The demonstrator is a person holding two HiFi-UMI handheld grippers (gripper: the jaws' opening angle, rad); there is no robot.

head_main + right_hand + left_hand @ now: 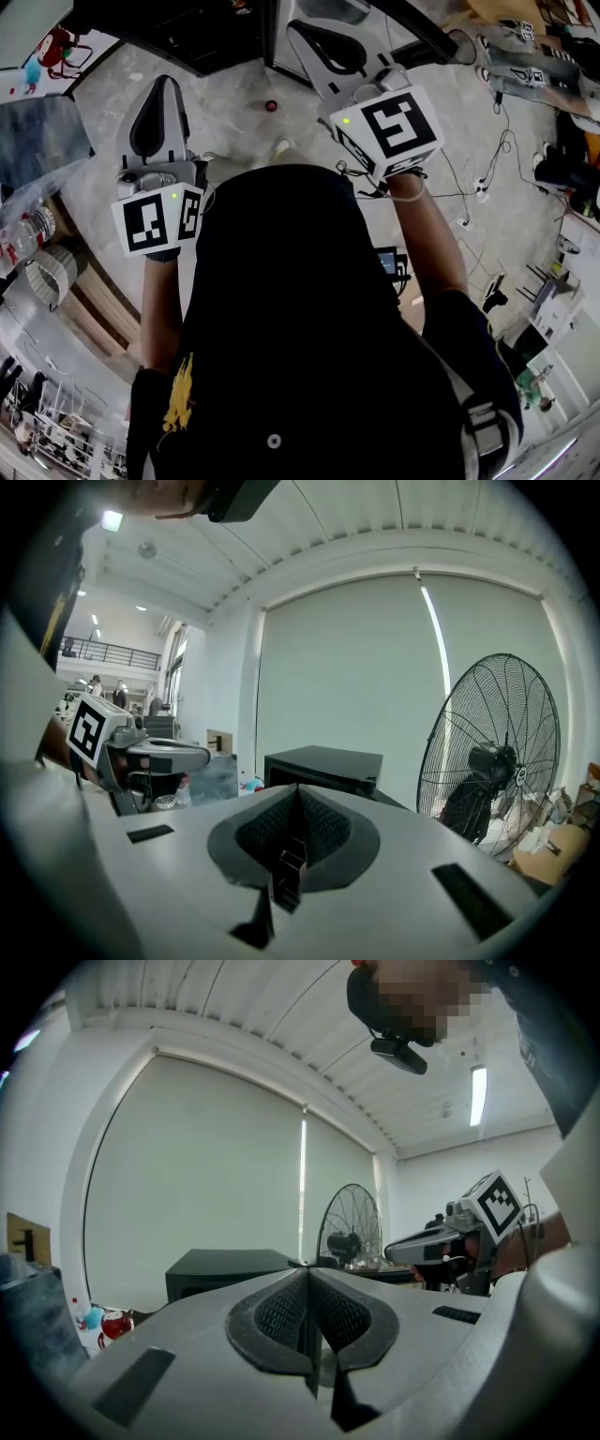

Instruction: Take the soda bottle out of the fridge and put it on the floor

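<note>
A black mini fridge (211,37) stands on the floor ahead with its door closed; it also shows as a dark box (225,1274) in the left gripper view and as a dark box (323,763) in the right gripper view. No soda bottle is in sight. My left gripper (161,89) is held level short of the fridge, its jaws (307,1279) pressed together with nothing between them. My right gripper (305,33) reaches further forward, close to the fridge, jaws (298,797) also shut and empty. Each gripper appears in the other's view.
A big black floor fan (492,752) stands right of the fridge. Cables and a power strip (483,183) trail over the floor at right. A grey bin (37,141) and clear plastic bottles (28,234) sit at left. A small red object (271,106) lies on the floor.
</note>
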